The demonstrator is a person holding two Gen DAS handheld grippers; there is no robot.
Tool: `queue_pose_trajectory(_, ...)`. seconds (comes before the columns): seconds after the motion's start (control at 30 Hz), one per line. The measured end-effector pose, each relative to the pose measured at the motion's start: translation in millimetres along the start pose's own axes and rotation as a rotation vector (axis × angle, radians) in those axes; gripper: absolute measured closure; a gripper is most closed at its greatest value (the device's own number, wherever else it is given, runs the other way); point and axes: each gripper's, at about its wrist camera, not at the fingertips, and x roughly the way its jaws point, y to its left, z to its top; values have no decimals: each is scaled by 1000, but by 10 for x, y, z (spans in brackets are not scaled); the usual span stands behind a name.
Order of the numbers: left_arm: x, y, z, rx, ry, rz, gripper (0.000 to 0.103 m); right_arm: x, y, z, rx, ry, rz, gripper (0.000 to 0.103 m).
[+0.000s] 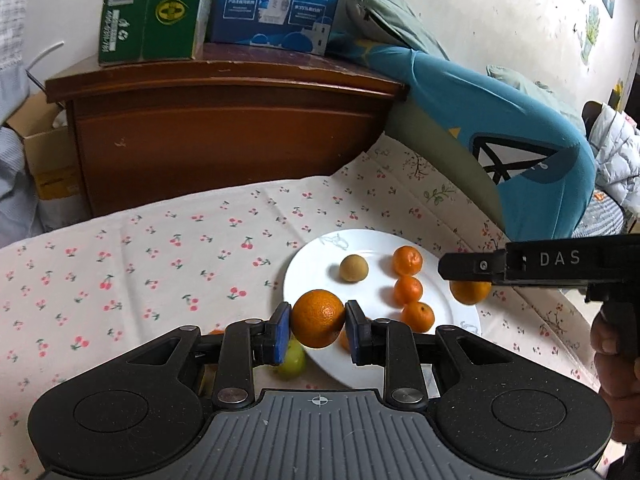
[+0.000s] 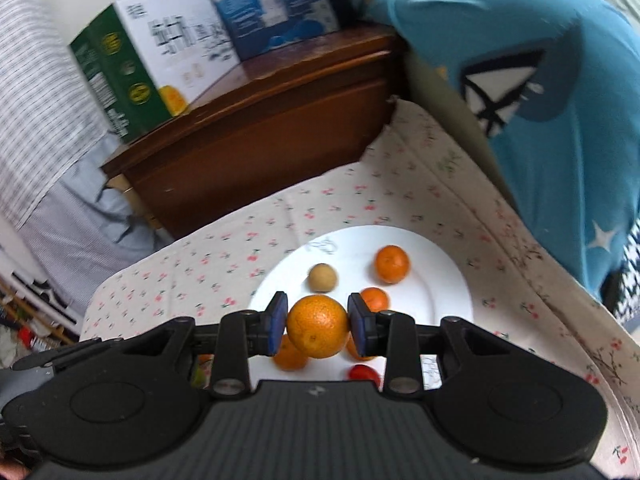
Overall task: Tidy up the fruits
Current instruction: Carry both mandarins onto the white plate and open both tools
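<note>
Clamped between blue pads, the left gripper point(image 1: 318, 330) holds an orange point(image 1: 317, 323) across its widest part, hanging over the near rim of the white plate point(image 1: 316, 258). The right gripper point(image 2: 318, 326) is closed the same way on a second orange point(image 2: 317, 328), above the plate's near side. Both fruits look firm and round, with pebbled rind that should give the pads fair purchase; moderately heavy for their size, I'd judge, and apt to roll once set down. A grip across the equator, as now, seems soundest; squeezing harder risks bruising rather than gaining hold.

On the plate lie three small mandarins: one at the back point(image 1: 407, 260), one in the middle point(image 1: 408, 290), one nearest point(image 1: 418, 316). Beside them sits a tan round fruit point(image 1: 353, 268), possibly a longan. These are lighter and softer-skinned, likely needing a gentler pinch. A green fruit point(image 1: 292, 362) rests on the cherry-print cloth point(image 1: 160, 248) just off the plate's edge, and a red one point(image 2: 364, 374), half hidden, shows in the right wrist view. Beyond stand a wooden cabinet point(image 1: 224, 128) and a blue pillow point(image 1: 500, 120).
</note>
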Motion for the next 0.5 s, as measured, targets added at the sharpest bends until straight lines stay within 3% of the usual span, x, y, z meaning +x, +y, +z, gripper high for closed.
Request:
queue_pose_trajectory(0.37, 356, -63, 149, -5, 31, -7, 77, 103, -354, -13, 177, 28, -121, 70)
queue_pose_trajectory(0.5, 478, -88, 159, 4, 51, -14, 77, 172, -392, -48, 186, 40, -158, 70)
